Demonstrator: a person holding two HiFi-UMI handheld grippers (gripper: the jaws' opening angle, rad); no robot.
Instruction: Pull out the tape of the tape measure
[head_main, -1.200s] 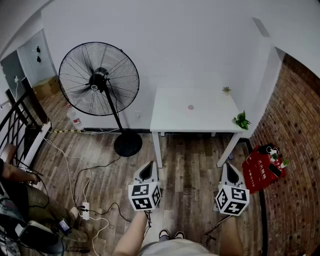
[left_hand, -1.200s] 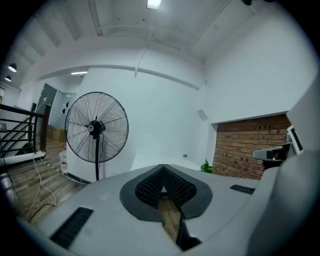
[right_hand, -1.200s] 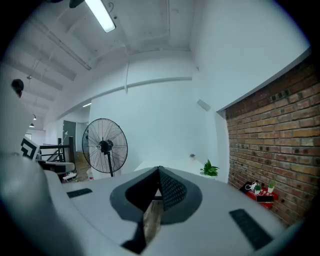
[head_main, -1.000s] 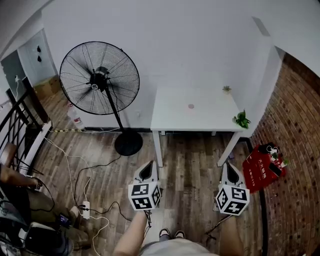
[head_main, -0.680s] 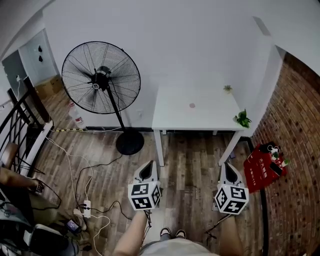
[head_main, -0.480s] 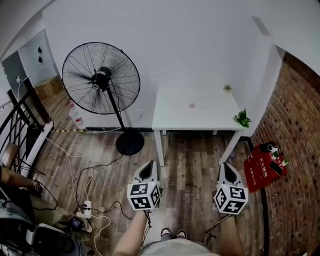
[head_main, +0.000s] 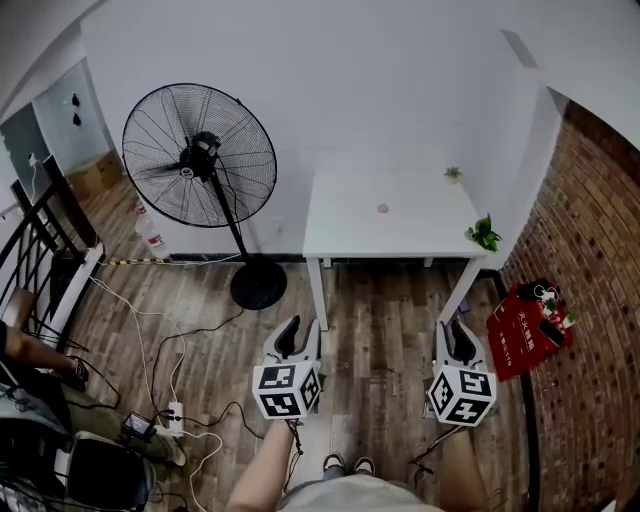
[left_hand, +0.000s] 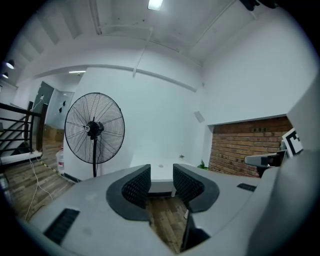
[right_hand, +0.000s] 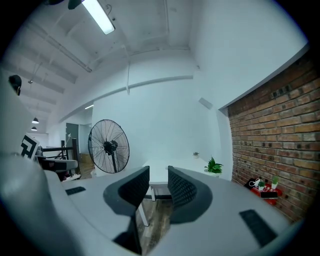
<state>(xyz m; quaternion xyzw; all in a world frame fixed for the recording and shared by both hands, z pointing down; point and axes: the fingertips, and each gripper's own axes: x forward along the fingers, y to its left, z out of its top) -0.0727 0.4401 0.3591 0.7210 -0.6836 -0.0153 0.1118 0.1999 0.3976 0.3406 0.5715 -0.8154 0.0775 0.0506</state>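
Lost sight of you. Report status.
Left gripper just opened, empty; right gripper open, empty. Likely tape measure, small, round, untouched on white table. Nothing in the way.

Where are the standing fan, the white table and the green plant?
standing fan (head_main: 202, 153), head view, on its hub.
white table (head_main: 345, 230), head view, on its bare top.
green plant (head_main: 484, 236), head view, on its leaves.

We look down on a room with a white wall (head_main: 380, 90) and a plank wood floor (head_main: 380, 340). A white counter (head_main: 350, 235) stands against the wall, with a black pedestal fan (head_main: 198, 156) to its left and a brick wall (head_main: 600, 300) to its right. Cables (head_main: 133, 318) trail across the floor, and what seems to be a dark railing (head_main: 28, 238) edges the left. A ceiling strip light (right_hand: 100, 15) glows.
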